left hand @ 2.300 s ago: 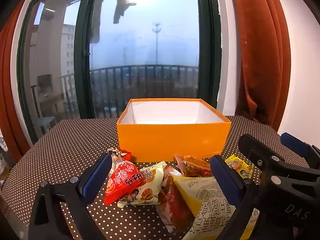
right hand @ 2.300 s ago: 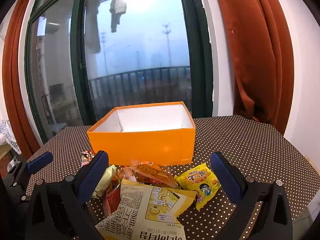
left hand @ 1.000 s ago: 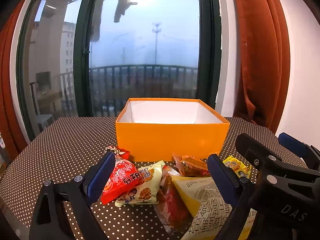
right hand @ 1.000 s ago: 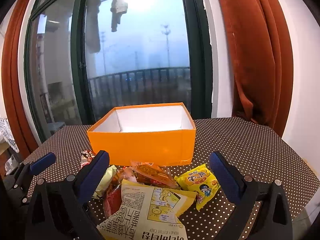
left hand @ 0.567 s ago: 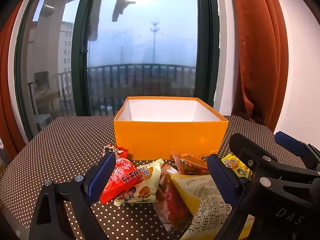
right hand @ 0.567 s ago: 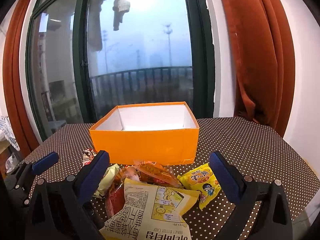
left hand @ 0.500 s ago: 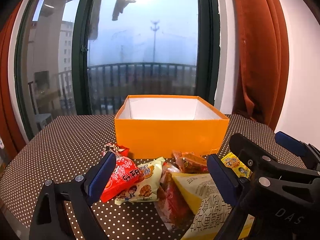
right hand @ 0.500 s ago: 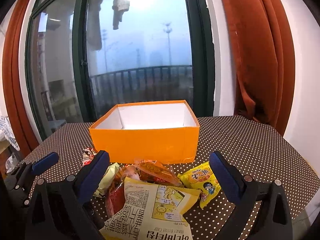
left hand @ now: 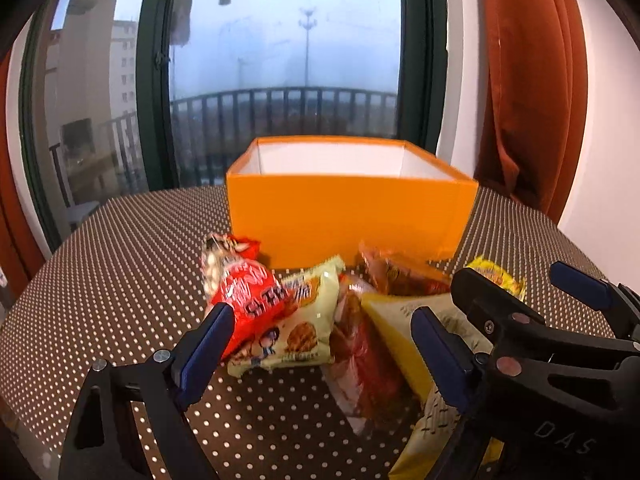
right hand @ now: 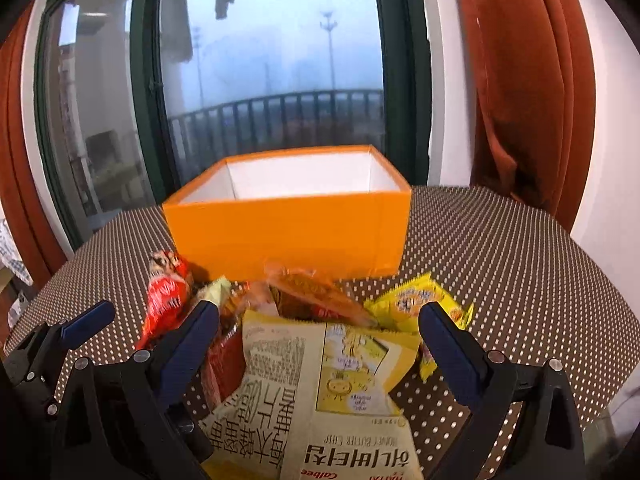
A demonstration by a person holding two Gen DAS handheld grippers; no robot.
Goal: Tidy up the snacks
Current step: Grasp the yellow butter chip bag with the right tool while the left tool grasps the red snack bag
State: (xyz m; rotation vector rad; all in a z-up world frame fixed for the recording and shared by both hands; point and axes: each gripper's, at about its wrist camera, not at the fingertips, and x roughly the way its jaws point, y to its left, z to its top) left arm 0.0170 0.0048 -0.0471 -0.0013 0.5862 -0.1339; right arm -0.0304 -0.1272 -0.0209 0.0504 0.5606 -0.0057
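Both released: left gripper (left hand: 320, 344) and right gripper (right hand: 320, 340) held level, jaws spread, above the snack pile (left hand: 320, 320) before the orange box (left hand: 352, 216).

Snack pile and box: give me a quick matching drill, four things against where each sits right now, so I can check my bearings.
Things:
1. orange box
2. red packet
3. chip bag
4. small yellow packet

Places:
A. right end of the pile
B. nearest, between the open right claw's fingers
C. behind the pile, toward the window
D. left end of the pile

Pairs: 1-C, 2-D, 3-B, 4-A

The left claw is open too, holding nothing.
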